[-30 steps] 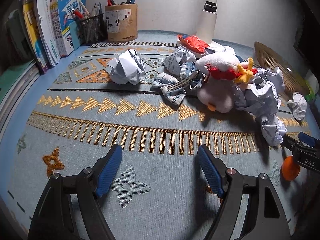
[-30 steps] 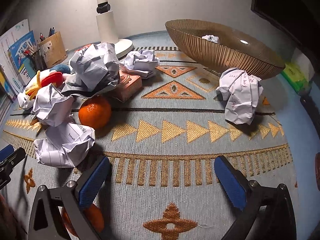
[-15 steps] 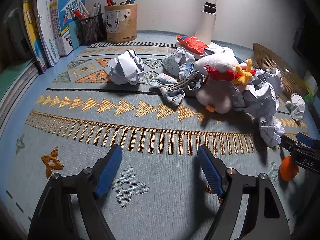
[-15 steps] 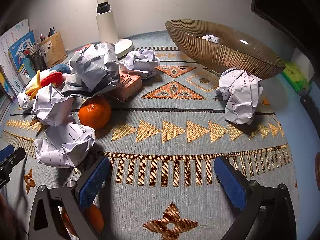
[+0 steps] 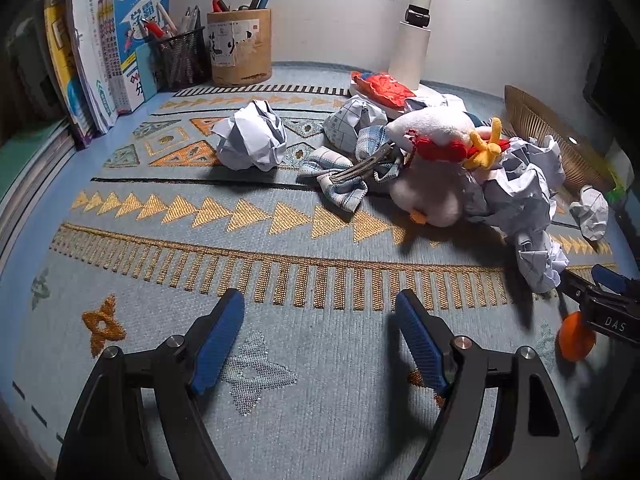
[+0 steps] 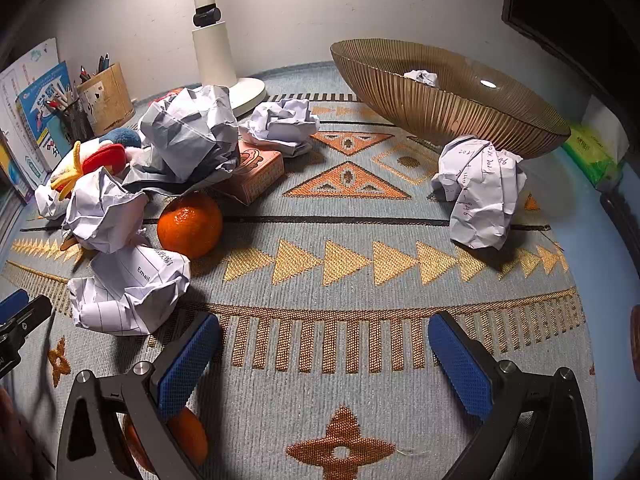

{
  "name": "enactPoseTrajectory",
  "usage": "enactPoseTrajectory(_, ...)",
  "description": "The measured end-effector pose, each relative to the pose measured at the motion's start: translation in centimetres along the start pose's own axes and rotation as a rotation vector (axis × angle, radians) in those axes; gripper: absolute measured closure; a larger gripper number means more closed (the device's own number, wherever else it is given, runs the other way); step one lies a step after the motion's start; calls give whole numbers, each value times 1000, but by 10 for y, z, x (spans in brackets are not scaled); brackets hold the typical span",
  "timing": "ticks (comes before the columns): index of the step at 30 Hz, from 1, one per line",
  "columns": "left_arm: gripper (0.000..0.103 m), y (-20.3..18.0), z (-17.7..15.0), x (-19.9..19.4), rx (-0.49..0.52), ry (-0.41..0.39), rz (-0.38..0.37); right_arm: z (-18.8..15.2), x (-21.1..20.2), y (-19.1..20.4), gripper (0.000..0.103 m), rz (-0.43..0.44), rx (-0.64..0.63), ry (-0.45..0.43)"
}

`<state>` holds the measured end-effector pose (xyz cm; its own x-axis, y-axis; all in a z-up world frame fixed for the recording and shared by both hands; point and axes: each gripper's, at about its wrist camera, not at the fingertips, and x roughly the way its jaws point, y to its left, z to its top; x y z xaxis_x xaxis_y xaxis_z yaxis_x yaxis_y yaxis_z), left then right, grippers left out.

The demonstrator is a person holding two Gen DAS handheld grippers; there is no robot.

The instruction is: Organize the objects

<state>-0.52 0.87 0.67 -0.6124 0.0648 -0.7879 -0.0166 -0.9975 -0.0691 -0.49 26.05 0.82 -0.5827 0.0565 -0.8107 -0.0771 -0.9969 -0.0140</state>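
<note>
My left gripper is open and empty above the patterned mat. Ahead lie a crumpled paper ball, a plush toy, a checked cloth with a hair clip and more crumpled paper. My right gripper is open and empty over the mat. It faces an orange, a lined paper ball, a written-on paper ball and a ribbed brown bowl holding one paper ball. A second orange lies under its left finger.
Books and two pen holders stand at the back left. A white lamp base stands at the back. A pink box lies under paper. A green packet sits at the right edge.
The left view has shifted very slightly; the right gripper's tip at its right edge has moved a little. Nothing was grasped or released.
</note>
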Motion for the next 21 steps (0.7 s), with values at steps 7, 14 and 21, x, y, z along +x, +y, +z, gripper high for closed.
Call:
enactPoseTrajectory(7,26,4,0,-2,-23,-11,9,0,0,-1,0,1,0,0)
enactPoseTrajectory(14,26,24,6,-6,-99,-18,-70,7,2,-2,0,66,-83,90)
enactPoseTrajectory(21,26,47,28,-15,-94,-68,-59,9,-2,-7,1,113,-74,103)
